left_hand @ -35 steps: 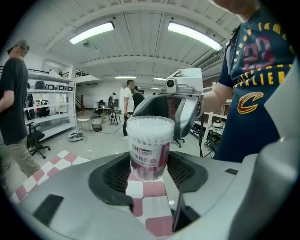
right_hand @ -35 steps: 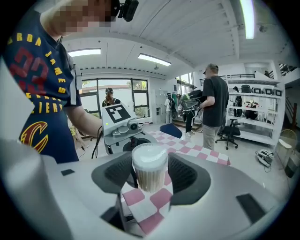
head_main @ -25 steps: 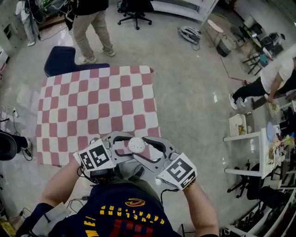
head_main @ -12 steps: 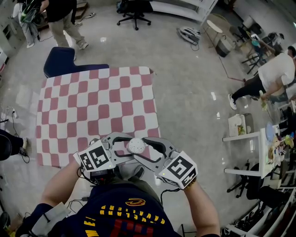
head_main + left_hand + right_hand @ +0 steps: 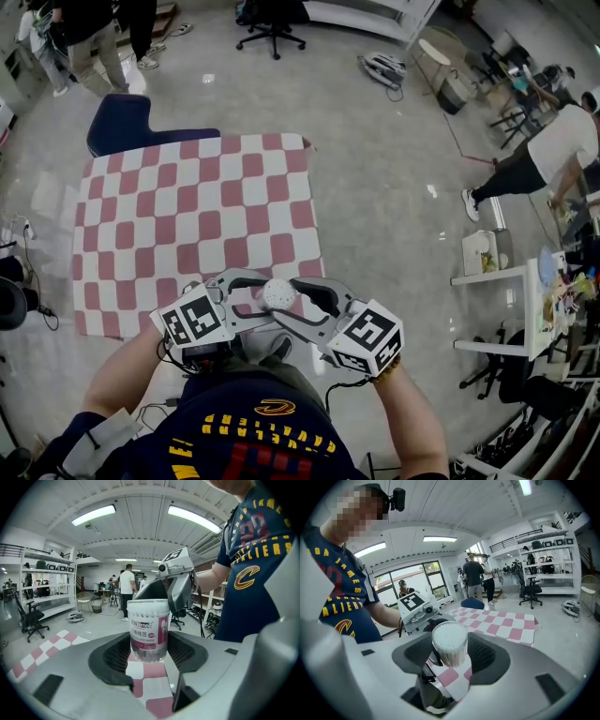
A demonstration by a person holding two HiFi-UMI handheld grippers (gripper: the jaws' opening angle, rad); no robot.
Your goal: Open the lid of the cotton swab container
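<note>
The cotton swab container (image 5: 279, 293) is held in the air between the two tools, close to the person's body and above the near edge of a red-and-white checkered cloth (image 5: 187, 216) spread on the floor (image 5: 375, 169). The left hand-held gripper (image 5: 148, 654) pinches the container's labelled body, which stands upright between its pads. The right hand-held gripper (image 5: 450, 662) comes from the opposite side and pinches the same container near its upper end, the round white lid (image 5: 449, 634) facing up. The lid sits on the container, with no gap visible.
</note>
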